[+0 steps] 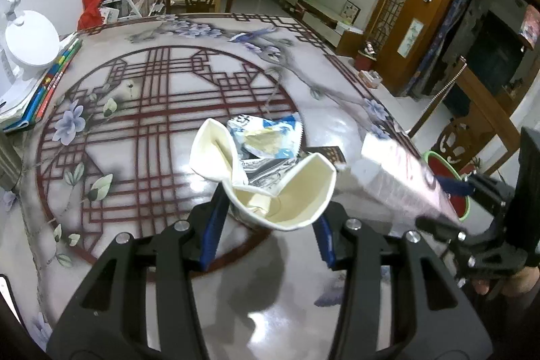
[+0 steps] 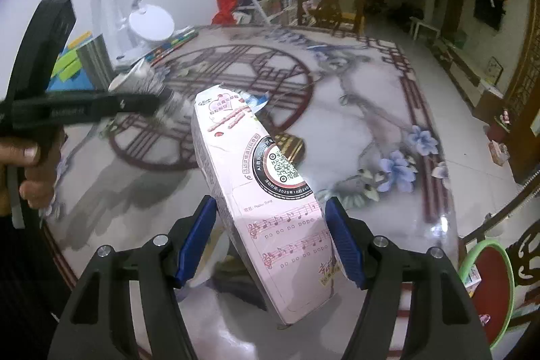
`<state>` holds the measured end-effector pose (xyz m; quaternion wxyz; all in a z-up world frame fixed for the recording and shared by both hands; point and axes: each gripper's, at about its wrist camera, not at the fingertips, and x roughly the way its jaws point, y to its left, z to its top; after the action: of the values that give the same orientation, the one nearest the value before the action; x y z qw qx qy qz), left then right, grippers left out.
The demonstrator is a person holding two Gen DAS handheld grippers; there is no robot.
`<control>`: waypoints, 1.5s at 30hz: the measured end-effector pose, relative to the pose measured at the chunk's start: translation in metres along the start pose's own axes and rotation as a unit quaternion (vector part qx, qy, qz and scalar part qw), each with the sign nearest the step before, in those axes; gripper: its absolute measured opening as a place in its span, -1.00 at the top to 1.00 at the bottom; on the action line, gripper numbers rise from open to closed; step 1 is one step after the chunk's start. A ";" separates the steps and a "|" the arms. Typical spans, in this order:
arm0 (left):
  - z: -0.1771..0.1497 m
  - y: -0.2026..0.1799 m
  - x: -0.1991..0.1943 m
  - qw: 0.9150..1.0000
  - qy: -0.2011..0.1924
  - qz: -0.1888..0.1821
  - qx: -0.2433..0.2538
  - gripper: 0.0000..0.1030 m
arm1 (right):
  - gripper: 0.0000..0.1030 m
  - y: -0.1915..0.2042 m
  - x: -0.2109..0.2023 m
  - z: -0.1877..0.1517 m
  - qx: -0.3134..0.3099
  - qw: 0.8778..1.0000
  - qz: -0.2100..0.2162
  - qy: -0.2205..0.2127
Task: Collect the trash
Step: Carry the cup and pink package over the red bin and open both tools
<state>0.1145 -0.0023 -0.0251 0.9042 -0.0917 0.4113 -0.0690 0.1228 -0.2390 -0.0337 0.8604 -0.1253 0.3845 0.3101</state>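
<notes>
My left gripper (image 1: 270, 218) is shut on a crumpled white paper cup (image 1: 287, 191) and holds it above the table. Behind the cup lie a blue-and-white snack wrapper (image 1: 270, 137) and a dark wrapper (image 1: 332, 154) on the table. My right gripper (image 2: 273, 238) is shut on a long pink snack box (image 2: 263, 191) with a QR code and music notes; the box also shows blurred in the left wrist view (image 1: 401, 177). The right gripper shows in the left wrist view (image 1: 472, 225), to the right of the cup. The blue wrapper (image 2: 258, 100) peeks out beyond the box's far end.
The table (image 1: 168, 90) has a red lattice and flower pattern. Books (image 1: 44, 90) and a white desk lamp (image 1: 28, 43) stand at its left edge. A green-rimmed red bin (image 2: 489, 279) sits on the floor at the table's right, also seen in the left wrist view (image 1: 449, 171). Chairs stand behind.
</notes>
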 end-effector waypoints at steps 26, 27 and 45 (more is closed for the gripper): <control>-0.015 -0.098 0.017 0.996 0.028 -0.050 0.073 0.13 | -0.26 -0.074 -0.067 -0.020 0.104 0.991 -0.068 -0.050; -0.015 -0.102 0.019 0.995 0.029 -0.052 0.075 0.13 | -0.26 -0.076 -0.069 -0.020 0.107 0.990 -0.069 -0.053; 0.018 -0.210 0.049 0.983 0.034 -0.117 0.136 0.13 | -0.26 -0.154 -0.121 -0.023 0.182 0.973 -0.113 -0.089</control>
<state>0.1501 -0.2150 -0.0025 0.8794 -0.0128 0.4149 -0.2330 0.1448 -0.4223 0.0369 0.9289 0.0192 0.3399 0.1455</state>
